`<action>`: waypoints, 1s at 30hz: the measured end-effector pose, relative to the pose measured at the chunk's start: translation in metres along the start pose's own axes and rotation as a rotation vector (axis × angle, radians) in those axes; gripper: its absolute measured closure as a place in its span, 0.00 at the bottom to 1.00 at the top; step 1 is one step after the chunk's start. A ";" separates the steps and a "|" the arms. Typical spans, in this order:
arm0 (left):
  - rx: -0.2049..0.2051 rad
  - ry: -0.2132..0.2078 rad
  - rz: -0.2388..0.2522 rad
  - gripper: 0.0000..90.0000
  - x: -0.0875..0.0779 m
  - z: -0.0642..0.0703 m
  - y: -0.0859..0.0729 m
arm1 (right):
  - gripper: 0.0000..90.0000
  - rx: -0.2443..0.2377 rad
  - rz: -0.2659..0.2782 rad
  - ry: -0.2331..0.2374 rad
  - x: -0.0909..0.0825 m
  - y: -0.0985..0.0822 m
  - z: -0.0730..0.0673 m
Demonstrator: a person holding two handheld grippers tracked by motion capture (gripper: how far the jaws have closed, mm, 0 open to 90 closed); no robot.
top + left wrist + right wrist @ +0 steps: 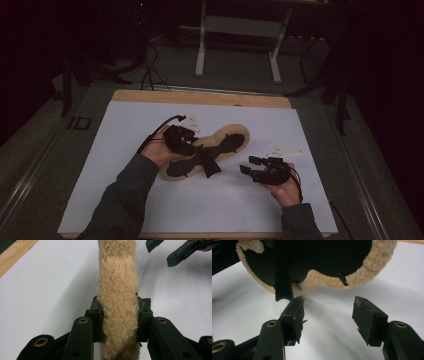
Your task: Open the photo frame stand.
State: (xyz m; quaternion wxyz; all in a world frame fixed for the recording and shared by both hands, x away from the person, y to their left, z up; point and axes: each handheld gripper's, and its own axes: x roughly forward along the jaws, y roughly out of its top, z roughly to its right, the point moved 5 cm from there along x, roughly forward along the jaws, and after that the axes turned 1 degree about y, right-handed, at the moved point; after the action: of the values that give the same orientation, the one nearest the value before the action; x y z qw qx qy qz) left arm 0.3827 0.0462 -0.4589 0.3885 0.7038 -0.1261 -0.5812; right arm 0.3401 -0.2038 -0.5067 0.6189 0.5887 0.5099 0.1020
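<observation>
The left gripper (119, 320) clamps its jaws on the tan fleece pad with black backing and straps (227, 140), mid-table on the white sheet (125, 150). The right gripper (328, 315), jaws wide, is near its right edge.

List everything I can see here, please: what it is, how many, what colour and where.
Tan fleece pad with black backing and black straps: one, tan and black, middle of the sheet, its left end gripped.
White sheet: one, white, covering most of the table top.
Light wooden table: one, pale wood, its far edge showing beyond the sheet.
White-legged stand: one, white, on the floor behind the table.
Black cables: a few, black, on the floor at the far left.
Left hand-held gripper: one, black, jaws shut on the fleece pad's edge.
Right hand-held gripper: one, black, jaws open just short of the pad, holding nothing.
Person's forearms in dark sleeves: two, entering from the bottom edge.
</observation>
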 end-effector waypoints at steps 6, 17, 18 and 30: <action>0.011 0.033 -0.030 0.75 0.005 0.005 0.003 | 0.47 0.002 0.004 -0.005 -0.001 -0.001 0.000; 0.060 0.118 -0.114 0.75 0.009 0.008 0.007 | 0.47 0.014 0.008 -0.011 -0.003 -0.003 0.002; 0.059 0.120 -0.121 0.75 0.009 0.008 0.006 | 0.47 0.014 0.008 -0.011 -0.003 -0.003 0.002; 0.025 0.102 -0.114 0.74 0.022 0.014 0.007 | 0.47 0.012 0.005 -0.009 -0.001 -0.004 0.002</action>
State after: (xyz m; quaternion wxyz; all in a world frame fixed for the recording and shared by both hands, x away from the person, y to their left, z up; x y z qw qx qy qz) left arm 0.3778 0.0219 -0.4700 0.3522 0.7433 -0.0731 -0.5640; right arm 0.3397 -0.2071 -0.5098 0.6173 0.5942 0.5063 0.0978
